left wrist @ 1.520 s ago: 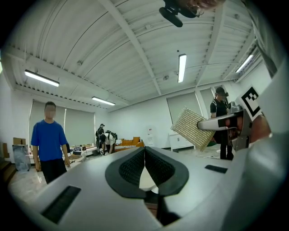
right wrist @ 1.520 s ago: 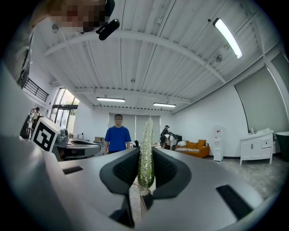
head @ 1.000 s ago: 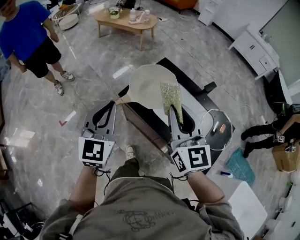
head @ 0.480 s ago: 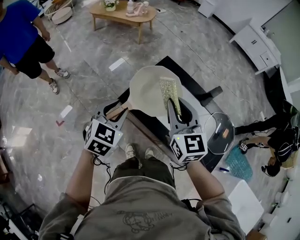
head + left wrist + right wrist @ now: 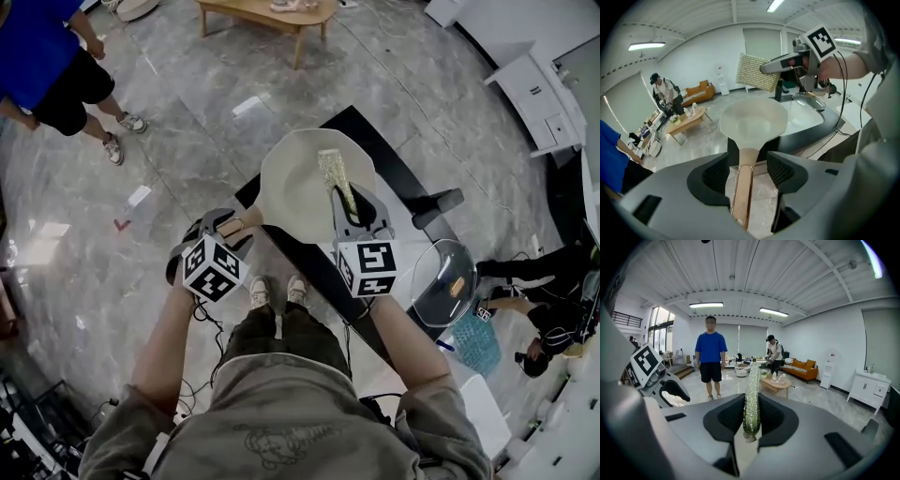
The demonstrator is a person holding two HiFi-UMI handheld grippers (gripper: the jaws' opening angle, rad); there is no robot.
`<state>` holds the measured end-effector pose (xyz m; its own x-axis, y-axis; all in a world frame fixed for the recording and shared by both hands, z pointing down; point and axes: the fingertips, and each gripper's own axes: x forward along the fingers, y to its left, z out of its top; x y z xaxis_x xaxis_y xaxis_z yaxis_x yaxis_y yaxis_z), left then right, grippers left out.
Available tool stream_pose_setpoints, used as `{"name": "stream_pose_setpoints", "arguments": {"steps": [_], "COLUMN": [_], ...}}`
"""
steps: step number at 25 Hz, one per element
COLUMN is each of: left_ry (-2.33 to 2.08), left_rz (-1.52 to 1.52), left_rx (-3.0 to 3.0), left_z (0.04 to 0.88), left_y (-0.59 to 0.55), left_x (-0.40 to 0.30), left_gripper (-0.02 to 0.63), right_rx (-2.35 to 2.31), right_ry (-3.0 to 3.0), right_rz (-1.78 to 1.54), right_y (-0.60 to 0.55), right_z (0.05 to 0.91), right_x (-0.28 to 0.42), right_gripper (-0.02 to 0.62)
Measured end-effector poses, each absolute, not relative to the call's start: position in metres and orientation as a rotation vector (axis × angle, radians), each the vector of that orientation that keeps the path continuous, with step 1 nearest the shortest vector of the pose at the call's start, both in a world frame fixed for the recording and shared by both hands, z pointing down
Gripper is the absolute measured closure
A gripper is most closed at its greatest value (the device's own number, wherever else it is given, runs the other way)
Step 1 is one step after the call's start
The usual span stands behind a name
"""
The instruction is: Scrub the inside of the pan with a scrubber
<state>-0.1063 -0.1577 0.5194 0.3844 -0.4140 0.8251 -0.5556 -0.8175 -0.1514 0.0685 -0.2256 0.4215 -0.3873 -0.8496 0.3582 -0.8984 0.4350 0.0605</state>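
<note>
A cream pan (image 5: 305,178) sits at the near corner of a black-edged table (image 5: 309,267). Its wooden handle (image 5: 742,187) points toward me and lies between the jaws of my left gripper (image 5: 747,161). Those jaws have just been opening and stand wide, with the pads off the handle. In the head view the left gripper (image 5: 228,225) is at the handle's end. My right gripper (image 5: 751,413) is shut on a green-gold scrubber (image 5: 751,390), held on edge. That right gripper (image 5: 349,204) holds the scrubber (image 5: 335,173) over the pan's right side, above the pan (image 5: 754,122) and apart from it.
A glass lid (image 5: 442,281) lies on the table to the right, with a teal cloth (image 5: 478,345) beyond it. A person in a blue shirt (image 5: 42,66) stands on the marble floor at far left. A wooden coffee table (image 5: 272,14) is further off.
Both grippers have come down and nearer to the pan. The left gripper's jaws have opened around the handle. The scrubber has moved lower over the pan.
</note>
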Motion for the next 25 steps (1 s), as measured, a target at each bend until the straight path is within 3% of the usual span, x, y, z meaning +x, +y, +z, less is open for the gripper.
{"name": "stream_pose_setpoints", "arguments": {"steps": [20,23,25], "left_ry": [-0.699,-0.71,-0.693], "left_rz": [1.682,1.731,1.732], "left_rx": [2.235,2.245,2.251], "left_z": [0.625,0.627,0.629], "left_y": [-0.163,-0.166,-0.164], "left_x": [-0.128,-0.131,-0.13], "left_gripper": [0.37,0.48,0.499], "right_rx": [1.221,1.183,1.168], "right_ry": [-2.042,-2.032,-2.044], "right_rz": [0.144,0.159,0.166], "right_y": [-0.321,-0.325,-0.326], "right_z": [0.588,0.604,0.609], "right_x": [0.059,0.051,0.044], "right_gripper": [0.523,0.523,0.523]}}
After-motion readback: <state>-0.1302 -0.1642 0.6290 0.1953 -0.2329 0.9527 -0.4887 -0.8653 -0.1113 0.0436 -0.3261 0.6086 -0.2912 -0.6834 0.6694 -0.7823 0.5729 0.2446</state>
